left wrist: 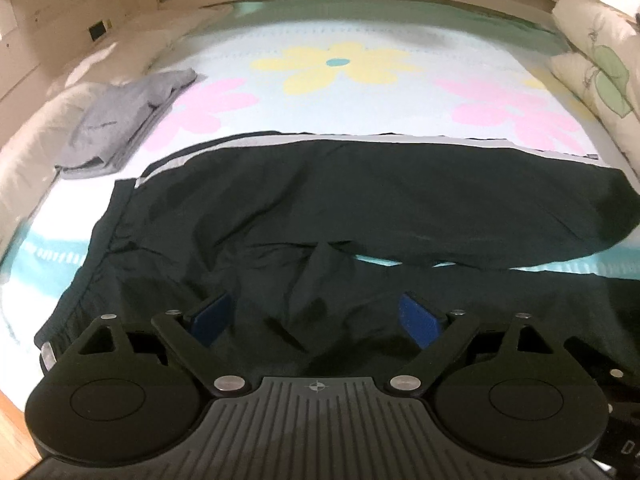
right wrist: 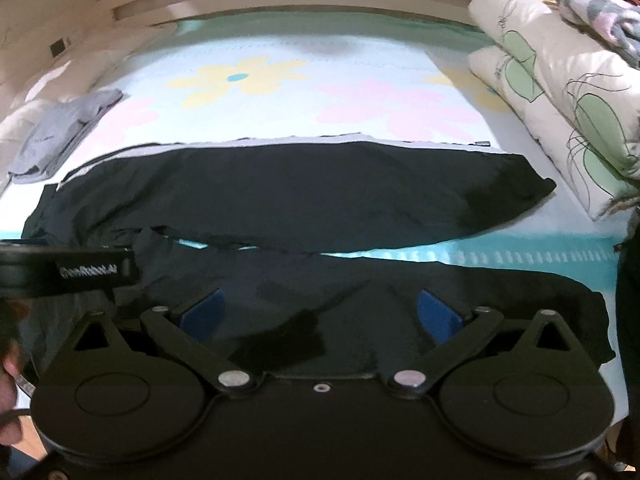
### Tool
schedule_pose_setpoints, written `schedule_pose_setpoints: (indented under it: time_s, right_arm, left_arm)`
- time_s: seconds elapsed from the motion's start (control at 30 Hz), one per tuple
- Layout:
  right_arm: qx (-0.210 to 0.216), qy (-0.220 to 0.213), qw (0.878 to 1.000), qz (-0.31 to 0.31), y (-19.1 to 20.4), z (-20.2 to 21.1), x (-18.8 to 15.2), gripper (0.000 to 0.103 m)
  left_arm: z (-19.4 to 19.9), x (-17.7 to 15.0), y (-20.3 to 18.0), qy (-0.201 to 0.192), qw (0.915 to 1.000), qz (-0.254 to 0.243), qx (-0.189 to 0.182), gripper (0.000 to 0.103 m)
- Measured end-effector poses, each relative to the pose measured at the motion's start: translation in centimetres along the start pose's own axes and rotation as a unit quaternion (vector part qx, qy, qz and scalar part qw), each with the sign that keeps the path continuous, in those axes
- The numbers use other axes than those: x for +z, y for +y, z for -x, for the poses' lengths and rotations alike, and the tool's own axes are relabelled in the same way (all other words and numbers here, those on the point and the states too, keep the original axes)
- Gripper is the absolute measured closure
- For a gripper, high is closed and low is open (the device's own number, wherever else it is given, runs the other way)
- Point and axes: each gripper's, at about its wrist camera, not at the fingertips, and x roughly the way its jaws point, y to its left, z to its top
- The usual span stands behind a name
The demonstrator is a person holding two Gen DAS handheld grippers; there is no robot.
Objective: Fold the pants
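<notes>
1. The left gripper (left wrist: 316, 316) is held with its blue pads (left wrist: 416, 318) spread wide; nothing is clamped between them; dark fabric lies beneath the gap.
2. The right gripper (right wrist: 320, 312) is likewise seen with its jaws apart over the near leg; no cloth is pinched.
3. The pants (left wrist: 360, 200) are spread across the flowered bedsheet (left wrist: 340, 64), waistband towards the left, both legs running to the right; a sliver of sheet is seen between the legs.
4. A folded grey garment (left wrist: 116, 120) is laid further off at the left; a stacked quilt (right wrist: 560, 92) is seen at the right.
</notes>
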Motion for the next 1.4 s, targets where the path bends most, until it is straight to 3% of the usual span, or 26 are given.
schedule_pose_setpoints:
  time_s: [0.13,0.2,0.33,0.43,0.57,0.7,0.97,1.17,1.4]
  right_arm:
    - [0.008,0.000,1.000,-0.018,-0.2,-0.6,-0.2,0.003]
    - [0.010,0.010,1.000,-0.027,-0.4,-1.1,0.0,0.016]
    - [0.002,0.040,0.999,-0.036,-1.0,-2.6,0.5,0.020]
    - [0.001,0.066,0.997,-0.034,-1.3,-3.6,1.5,0.031]
    - [0.002,0.097,0.994,-0.047,-2.6,-5.7,4.4,0.032]
    - [-0.001,0.120,0.989,-0.086,-4.7,-9.3,8.3,0.031]
    - [-0.021,0.125,0.977,-0.169,-8.1,-18.0,15.5,0.031]
    - [-0.032,0.117,0.965,-0.231,-8.5,-23.2,18.2,0.031]
    - [-0.065,0.143,0.952,-0.264,-7.4,-27.5,19.1,0.034]
  left_arm:
    - [-0.1,0.4,0.9,-0.008,0.9999,0.002,0.007,0.020]
    - [-0.2,1.0,1.2,-0.016,0.9998,-0.004,0.011,0.020]
    - [-1.4,3.6,1.9,-0.005,1.0000,0.003,0.002,0.020]
    - [-2.1,5.7,2.0,-0.008,0.9999,-0.008,0.008,0.020]
    - [-3.2,7.1,2.5,-0.011,0.9994,-0.007,0.031,0.019]
    - [-5.8,7.7,3.6,0.034,0.9988,0.032,-0.012,0.020]
    - [-7.5,8.1,2.5,0.012,0.9998,-0.012,0.013,0.020]
    - [-8.0,9.1,2.5,0.006,0.9997,-0.010,0.020,0.020]
    - [-8.4,9.4,3.2,0.008,0.9995,0.002,0.029,0.020]
